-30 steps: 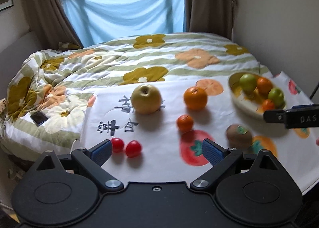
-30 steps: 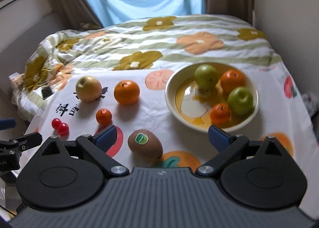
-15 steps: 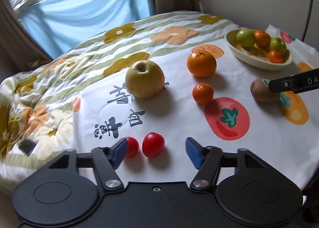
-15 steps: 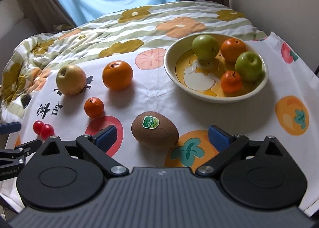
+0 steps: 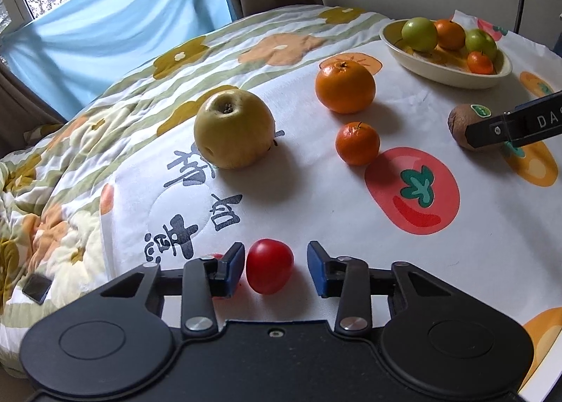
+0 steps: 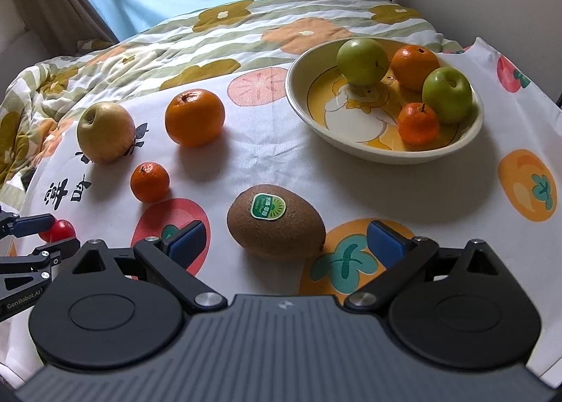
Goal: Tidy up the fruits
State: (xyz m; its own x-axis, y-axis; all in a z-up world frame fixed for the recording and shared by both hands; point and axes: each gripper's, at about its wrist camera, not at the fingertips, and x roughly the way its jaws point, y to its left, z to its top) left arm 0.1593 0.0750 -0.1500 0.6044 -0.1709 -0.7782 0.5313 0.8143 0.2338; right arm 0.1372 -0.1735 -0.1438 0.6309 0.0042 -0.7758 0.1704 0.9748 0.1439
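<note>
Left wrist view shows the left gripper with its jaws just narrowed around a cherry tomato on the printed cloth; the left pad sits at the tomato's side, the right one stands just clear, so nothing is clamped. Right wrist view shows the right gripper spread wide, straddling the kiwi without touching it. The kiwi lies sticker up, long axis running crosswise between the pads.

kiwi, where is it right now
In the right wrist view the kiwi lies on the cloth between the open right claw fingers, in front of the bowl, untouched.
</note>
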